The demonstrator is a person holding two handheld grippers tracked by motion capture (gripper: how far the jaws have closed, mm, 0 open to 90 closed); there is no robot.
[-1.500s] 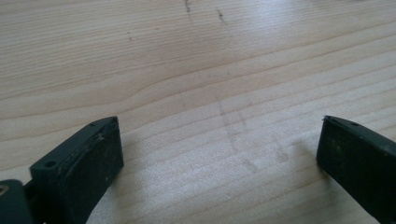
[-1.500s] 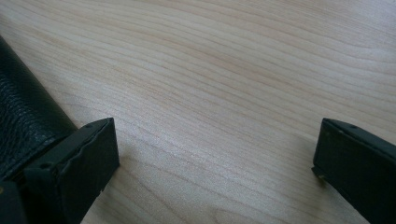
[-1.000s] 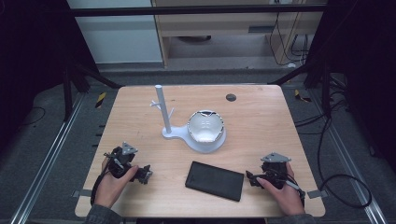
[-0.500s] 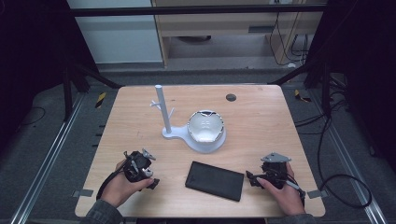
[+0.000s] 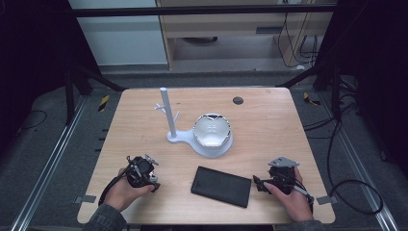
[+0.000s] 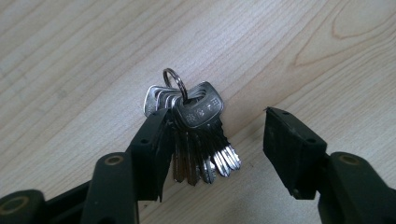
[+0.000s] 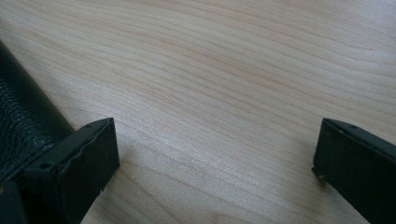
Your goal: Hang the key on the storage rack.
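Straddling keys (image 6: 194,128), left hand-held gripper (image 6: 215,140) agape

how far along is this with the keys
Early. Nothing looks done yet: the key bunch lies flat on the table. In hand: the left gripper is open around the keys, one jaw touching them, not clamped. Left: closing, lifting, and probably hanging them on the white stand. The right gripper waits open beside the black case.

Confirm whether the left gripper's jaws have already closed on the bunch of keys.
No: in the left gripper view the left gripper stands open, the bunch of keys lying on the table between its jaws, against one, clear of the other.
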